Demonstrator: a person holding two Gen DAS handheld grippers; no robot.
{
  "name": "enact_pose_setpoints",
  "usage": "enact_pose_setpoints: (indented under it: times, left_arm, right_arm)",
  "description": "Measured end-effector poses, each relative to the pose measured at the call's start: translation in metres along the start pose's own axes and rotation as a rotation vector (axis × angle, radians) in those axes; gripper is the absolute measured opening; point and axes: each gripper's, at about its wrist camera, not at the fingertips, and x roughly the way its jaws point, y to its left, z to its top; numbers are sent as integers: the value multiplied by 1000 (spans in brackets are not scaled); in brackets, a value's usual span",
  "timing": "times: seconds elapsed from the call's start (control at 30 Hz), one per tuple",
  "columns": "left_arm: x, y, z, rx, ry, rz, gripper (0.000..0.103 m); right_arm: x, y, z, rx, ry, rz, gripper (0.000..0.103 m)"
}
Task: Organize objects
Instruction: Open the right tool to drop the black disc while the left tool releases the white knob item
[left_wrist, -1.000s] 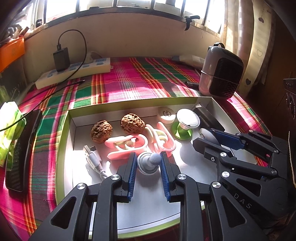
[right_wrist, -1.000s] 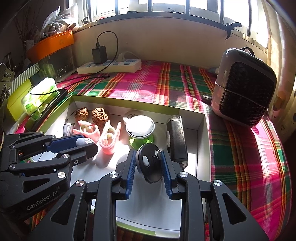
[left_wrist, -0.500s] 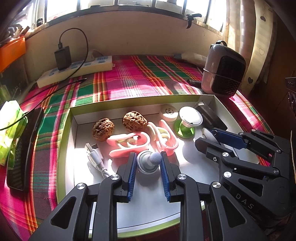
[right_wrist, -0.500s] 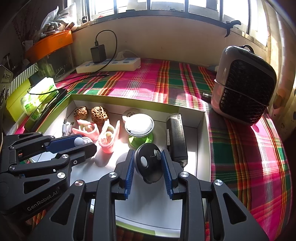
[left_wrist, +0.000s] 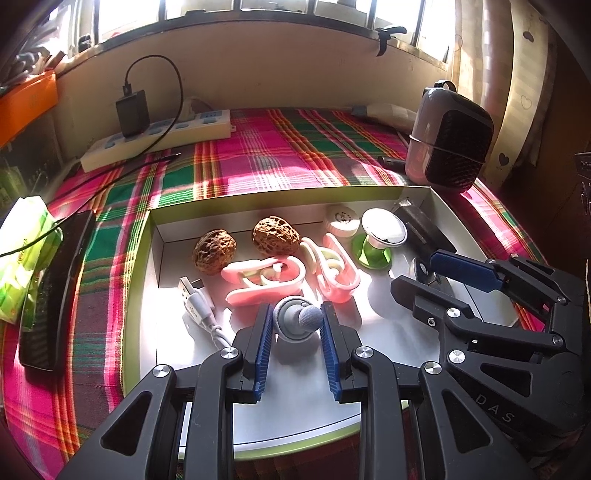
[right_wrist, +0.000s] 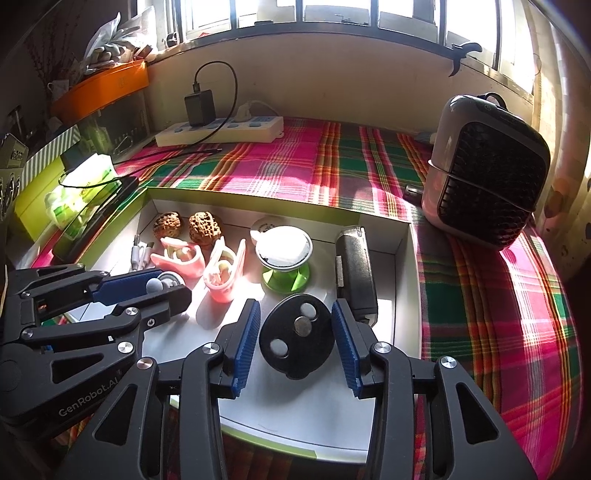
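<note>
Woven plaid cloth (left_wrist: 280, 162); 2 rough, pitted walnuts (left_wrist: 275, 235).

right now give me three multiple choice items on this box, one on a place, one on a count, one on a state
1. Where does the green stand sit?
A. inside the white box
B. on the plaid cloth
C. on the windowsill

2. How many walnuts lie in the box?
A. one
B. two
C. four

3. How is the right tool set around the black disc?
A. clamped shut on it
B. open, pads clear of it
C. far off over the heater

Answers: 1 A, walls stand around it. 2 B, two brown shells side by side at the back. 3 B, the jaws have just been opening and a gap shows on both sides of the disc.
</note>
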Motion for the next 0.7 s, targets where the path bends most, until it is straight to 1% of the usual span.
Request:
enact_pose_setpoints:
  times: [0.33,0.4,0.43,0.47,0.7]
  left_arm:
    - [-11,1,-3,-7,-11,20,25]
    - [-15,1,-4,-14,-19,23,25]
    - [-18,1,-4,-17,-22,24,25]
    - [-20,0,-5,-19,-26,32,25]
    - [-40,-3,-14,-39,-48,71,25]
  right_arm:
    - [-8,2,0,8,-15,2,44]
    - [-12,3,-1,11,-19,6,46]
    - [-14,3,-2,13,-22,7,51]
    - [-16,2,-2,16,-26,9,52]
    - [-31,3,-9,38,-39,23,53]
